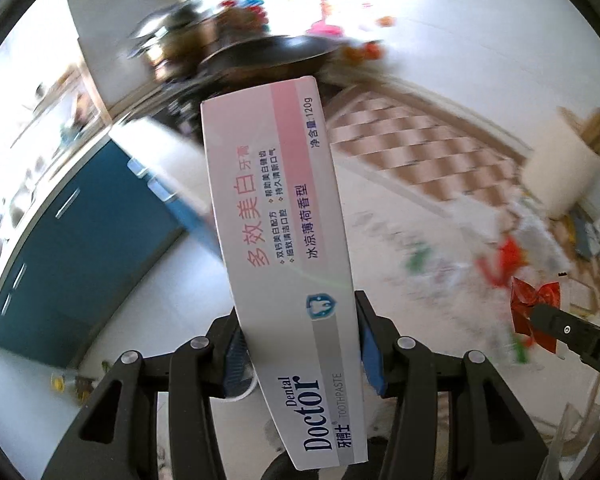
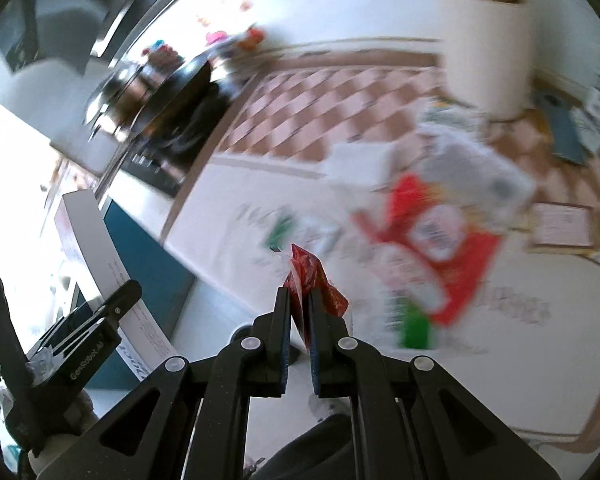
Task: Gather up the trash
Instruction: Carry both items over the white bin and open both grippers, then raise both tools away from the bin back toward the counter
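Observation:
My left gripper (image 1: pixel 298 312) is shut on a white and pink toothpaste box (image 1: pixel 276 216) that sticks up and forward between its blue pads. My right gripper (image 2: pixel 300 300) is shut on a crumpled red foil wrapper (image 2: pixel 312 280). In the left wrist view the right gripper (image 1: pixel 540 320) shows at the right edge with the red wrapper (image 1: pixel 534 300). In the right wrist view the left gripper (image 2: pixel 112 304) shows at the left with the toothpaste box (image 2: pixel 100 248). A blurred heap of trash, with a red and white package (image 2: pixel 432 240), lies on the floor ahead.
A white bin (image 2: pixel 492 44) stands at the far right on a pink checkered mat (image 2: pixel 332 96). Blue cabinets (image 1: pixel 72 248) run along the left. A dark pan (image 1: pixel 268 52) and cluttered items are at the back. Papers and boxes (image 2: pixel 560 224) lie at the right.

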`<state>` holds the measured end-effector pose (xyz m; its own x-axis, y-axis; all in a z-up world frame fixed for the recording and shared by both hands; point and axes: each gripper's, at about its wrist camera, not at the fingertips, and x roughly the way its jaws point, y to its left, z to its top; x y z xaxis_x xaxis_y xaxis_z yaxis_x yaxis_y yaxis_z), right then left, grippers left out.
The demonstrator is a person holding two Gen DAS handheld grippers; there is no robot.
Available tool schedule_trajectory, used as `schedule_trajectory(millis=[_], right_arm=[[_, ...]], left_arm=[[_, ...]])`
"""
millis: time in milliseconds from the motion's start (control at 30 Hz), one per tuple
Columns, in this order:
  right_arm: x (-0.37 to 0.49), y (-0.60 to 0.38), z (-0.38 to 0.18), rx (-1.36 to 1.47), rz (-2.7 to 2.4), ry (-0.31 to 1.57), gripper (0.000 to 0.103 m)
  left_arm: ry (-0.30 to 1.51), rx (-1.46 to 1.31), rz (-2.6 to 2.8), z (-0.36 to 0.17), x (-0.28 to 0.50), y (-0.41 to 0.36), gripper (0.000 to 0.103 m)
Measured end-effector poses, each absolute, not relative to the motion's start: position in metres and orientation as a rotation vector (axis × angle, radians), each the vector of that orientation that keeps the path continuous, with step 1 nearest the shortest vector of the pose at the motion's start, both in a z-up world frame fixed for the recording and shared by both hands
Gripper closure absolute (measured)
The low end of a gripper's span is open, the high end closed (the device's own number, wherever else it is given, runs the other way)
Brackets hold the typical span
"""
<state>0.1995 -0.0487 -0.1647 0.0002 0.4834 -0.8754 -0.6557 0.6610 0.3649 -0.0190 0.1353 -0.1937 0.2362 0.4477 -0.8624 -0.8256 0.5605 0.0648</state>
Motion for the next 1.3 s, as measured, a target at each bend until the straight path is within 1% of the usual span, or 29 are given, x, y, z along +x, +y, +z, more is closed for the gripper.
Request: schedule_trajectory(millis=[100, 167, 300, 333, 433, 467, 500, 533, 600, 633, 700, 767, 800, 833, 867, 900, 933, 967, 1067, 1100, 1167, 1200, 1233, 1267, 1300], right_arm=[[0.156, -0.004, -0.184, -0.216, 0.94, 1.314, 0.095], [0.12, 0.032, -0.204, -0.266, 0.972, 1.338, 0.095], [0.051, 0.095, -0.26, -0.38, 1.039, 1.397, 0.095], [0.04, 0.105, -0.277, -0.407, 1.049, 1.412, 0.095], [-0.007, 0.143, -0.341, -0.52, 1.091, 1.452, 0.095], [-0.021, 0.154, -0.367, -0.556, 1.105, 1.468, 0.095], [-0.034, 0.165, -0.394, -0.591, 1.118, 1.484, 0.095], [-0.045, 0.172, -0.418, -0.621, 1.127, 1.5, 0.095], [-0.067, 0.19, -0.481, -0.677, 1.14, 1.546, 0.095], [-0.074, 0.197, -0.504, -0.696, 1.141, 1.562, 0.095], [-0.091, 0.214, -0.57, -0.724, 1.139, 1.608, 0.095], [-0.102, 0.227, -0.618, -0.752, 1.138, 1.637, 0.095], [-0.108, 0.234, -0.652, -0.763, 1.132, 1.663, 0.095], [-0.112, 0.239, -0.674, -0.767, 1.128, 1.686, 0.095], [-0.116, 0.243, -0.698, -0.768, 1.119, 1.712, 0.095], [-0.118, 0.246, -0.716, -0.773, 1.117, 1.737, 0.095], [-0.122, 0.25, -0.737, -0.779, 1.108, 1.765, 0.095], [-0.124, 0.252, -0.754, -0.786, 1.096, 1.776, 0.094], [-0.128, 0.258, -0.793, -0.823, 1.094, 1.817, 0.093], [-0.129, 0.259, -0.801, -0.838, 1.081, 1.824, 0.09], [-0.131, 0.259, -0.808, -0.859, 1.074, 1.82, 0.067], [-0.131, 0.258, -0.807, -0.876, 1.064, 1.796, 0.048], [-0.131, 0.257, -0.802, -0.884, 1.063, 1.774, 0.04], [-0.132, 0.257, -0.797, -0.903, 1.067, 1.737, 0.037], [-0.134, 0.258, -0.791, -0.934, 1.063, 1.698, 0.029]], left_arm=[[1.022, -0.522, 0.951, -0.218, -0.069, 0.172, 0.058], [1.063, -0.59, 0.961, -0.243, -0.105, 0.199, 0.058], [1.154, -0.795, 0.954, -0.317, -0.17, 0.249, 0.058], [1.174, -0.862, 0.957, -0.343, -0.187, 0.261, 0.058], [1.241, -1.029, 0.938, -0.431, -0.229, 0.29, 0.058], [1.257, -1.106, 0.914, -0.472, -0.245, 0.3, 0.058], [1.267, -1.153, 0.898, -0.494, -0.252, 0.305, 0.058], [1.276, -1.237, 0.892, -0.534, -0.265, 0.313, 0.058], [1.265, -1.354, 0.855, -0.59, -0.28, 0.323, 0.058], [1.279, -1.418, 0.837, -0.628, -0.286, 0.329, 0.058], [1.284, -1.495, 0.812, -0.685, -0.294, 0.336, 0.057], [1.287, -1.543, 0.79, -0.726, -0.3, 0.339, 0.057], [1.28, -1.564, 0.79, -0.747, -0.304, 0.34, 0.057], [1.274, -1.575, 0.791, -0.76, -0.306, 0.34, 0.055], [1.269, -1.585, 0.795, -0.774, -0.31, 0.339, 0.037], [1.262, -1.591, 0.802, -0.782, -0.312, 0.339, 0.013], [1.247, -1.599, 0.821, -0.791, -0.318, 0.336, 0.006], [1.236, -1.607, 0.828, -0.795, -0.323, 0.334, 0.004], [1.24, -1.59, 0.894, -0.799, -0.337, 0.324, 0.004], [1.246, -1.573, 0.916, -0.797, -0.341, 0.323, 0.004], [1.274, -1.507, 0.981, -0.787, -0.35, 0.318, 0.004], [1.288, -1.468, 1.015, -0.78, -0.352, 0.314, 0.004], [1.301, -1.4, 1.069, -0.768, -0.349, 0.307, 0.004], [1.311, -1.348, 1.101, -0.759, -0.352, 0.304, 0.004], [1.322, -1.296, 1.13, -0.75, -0.352, 0.301, 0.004]])
